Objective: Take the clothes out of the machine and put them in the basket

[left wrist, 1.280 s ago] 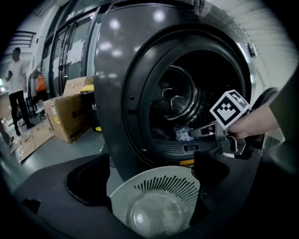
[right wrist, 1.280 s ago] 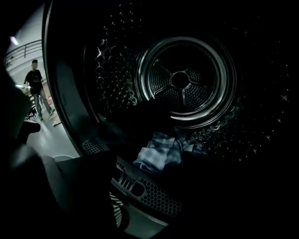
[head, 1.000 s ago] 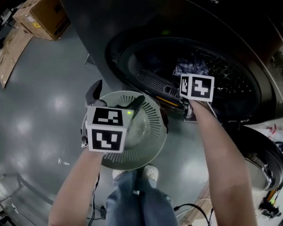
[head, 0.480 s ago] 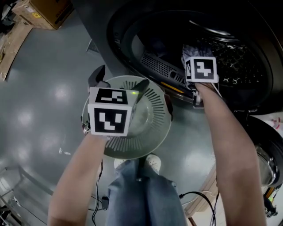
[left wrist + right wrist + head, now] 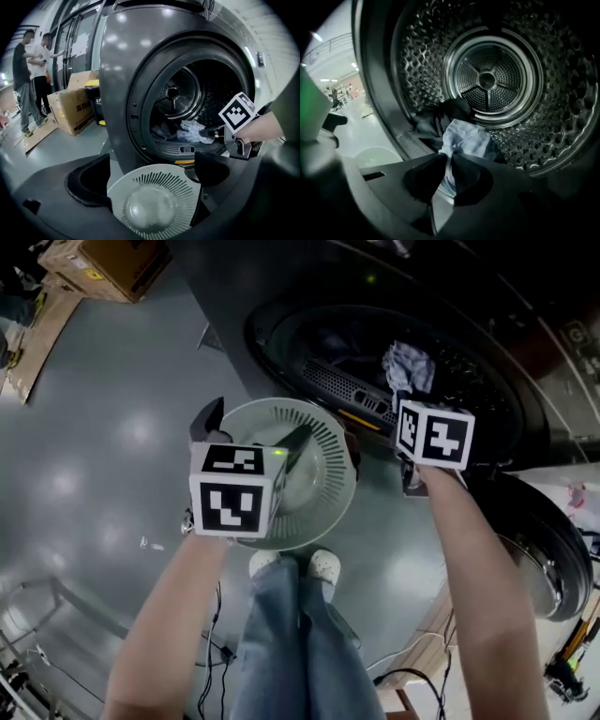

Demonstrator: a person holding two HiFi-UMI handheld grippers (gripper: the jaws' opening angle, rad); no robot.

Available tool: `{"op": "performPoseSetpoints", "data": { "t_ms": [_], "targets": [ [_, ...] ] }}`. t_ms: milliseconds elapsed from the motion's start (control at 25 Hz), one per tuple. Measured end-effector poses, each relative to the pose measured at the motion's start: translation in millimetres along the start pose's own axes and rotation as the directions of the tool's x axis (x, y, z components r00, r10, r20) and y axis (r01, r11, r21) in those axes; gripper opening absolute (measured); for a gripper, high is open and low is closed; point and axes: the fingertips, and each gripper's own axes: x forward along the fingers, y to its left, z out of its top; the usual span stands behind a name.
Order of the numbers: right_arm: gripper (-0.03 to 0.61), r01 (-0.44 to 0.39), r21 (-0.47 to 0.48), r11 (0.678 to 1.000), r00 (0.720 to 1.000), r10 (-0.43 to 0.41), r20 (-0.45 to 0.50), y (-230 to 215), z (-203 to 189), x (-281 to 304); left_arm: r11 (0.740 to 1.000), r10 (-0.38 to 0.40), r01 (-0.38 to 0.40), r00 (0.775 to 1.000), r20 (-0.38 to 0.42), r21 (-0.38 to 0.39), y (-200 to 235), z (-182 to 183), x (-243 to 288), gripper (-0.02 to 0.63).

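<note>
**A:** What's being taken first?

**B:** The pale cloth point(image 5: 464, 138). It's lying inside the drum point(image 5: 487, 79), near the front. The right gripper point(image 5: 449, 158) is pinching its near end. Those jaws have just been closing, and now they're standing all but together with the fabric bunching between them.

**A:** Anything else in there?

**B:** Dark clothes point(image 5: 438, 117), heaped just behind the cloth and touching it. I'm guessing they're waiting for a later trip.

**A:** And the basket?

**B:** The basket point(image 5: 161, 180) is sitting low in front of the machine point(image 5: 117, 70), just below the door opening, and it's looking empty. The left gripper point(image 5: 153, 161) is hovering over it with its jaws spread wide. The basket is showing between them, but I'm not seeing either pad pressing on it, so I'm calling that gripper empty.

**A:** So which step is this?

**B:** I'm judging the grab on the first piece as made and the carry as not yet begun, since the cloth is hanging inside the machine.

**A:** What's the next move asking for?

**B:** It's asking for drawing the cloth back out over the lip, high enough that its trailing part isn't dragging the dark clothes along or catching the door rim. Then it's swinging across to the basket and opening only once above the bowl. The grip is taking just one end, so a sharp tug is risking a slip.
</note>
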Motion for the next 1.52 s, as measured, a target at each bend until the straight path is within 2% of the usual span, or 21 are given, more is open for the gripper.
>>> {"op": "performPoseSetpoints", "data": {
  "t_ms": [240, 520, 680, 920, 1080, 1200, 1320, 1360, 1400, 1440, 1480, 1520],
  "targets": [
    [0.035, -0.081, -0.003, 0.997, 0.997, 0.081, -0.004, 24.2, 11.2, -55.1, 1.0, -0.014, 0.014, 1.0, -0.026, -0.015, -11.3, 12.8, -41.6, 0.563],
    [0.035, -0.174, 0.125, 0.977, 0.983, 0.18, -0.039, 53.7, 2.2, -89.8, 0.998, 0.003, -0.007, 0.998, -0.061, -0.07, -9.9, 13.3, -65.6, 0.563],
    [0.034, -0.224, 0.196, 0.955, 0.973, 0.231, -0.015, 78.7, -4.8, -97.6, 0.996, 0.012, -0.016, 0.999, -0.044, -0.087, -3.0, 11.8, -71.7, 0.563],
    [0.032, -0.402, 0.153, 0.902, 0.915, 0.403, 0.028, 164.4, -7.2, -111.1, 0.992, 0.037, -0.044, 0.997, -0.061, -0.117, 15.9, -10.0, -87.9, 0.563],
    [0.032, -0.469, 0.218, 0.856, 0.88, 0.474, 0.03, 205.3, -14.0, -114.8, 0.985, 0.06, -0.07, 0.996, -0.068, -0.161, 34.4, -22.5, -99.3, 0.563],
    [0.032, -0.529, 0.273, 0.803, 0.84, 0.542, 0.034, 232.5, -22.7, -120.8, 0.978, 0.081, -0.092, 0.995, -0.066, -0.187, 49.3, -28.0, -109.1, 0.563],
    [0.034, -0.606, 0.339, 0.72, 0.78, 0.622, 0.074, 260.6, -28.5, -129.5, 0.973, 0.094, -0.105, 0.994, -0.062, -0.205, 61.6, -31.2, -116.9, 0.563],
    [0.035, -0.616, 0.357, 0.702, 0.769, 0.635, 0.078, 267.5, -32.5, -130.4, 0.972, 0.098, -0.109, 0.993, -0.062, -0.21, 64.9, -32.3, -118.3, 0.563],
    [0.04, -0.613, 0.369, 0.698, 0.767, 0.639, 0.065, 272.6, -38.4, -129.1, 0.971, 0.1, -0.111, 0.993, -0.062, -0.213, 67.6, -33.5, -119.0, 0.563],
    [0.056, -0.605, 0.37, 0.705, 0.768, 0.639, 0.038, 276.8, -45.5, -126.4, 0.97, 0.102, -0.113, 0.993, -0.062, -0.215, 69.7, -34.9, -119.2, 0.563],
    [0.125, -0.6, 0.362, 0.714, 0.768, 0.641, 0.009, 280.6, -52.4, -123.2, 0.969, 0.103, -0.115, 0.993, -0.063, -0.217, 71.3, -36.3, -119.0, 0.563],
    [0.276, -0.598, 0.348, 0.722, 0.766, 0.642, -0.014, 283.4, -58.2, -120.3, 0.969, 0.104, -0.115, 0.993, -0.062, -0.219, 72.4, -37.8, -118.5, 0.563]
  ]
}}
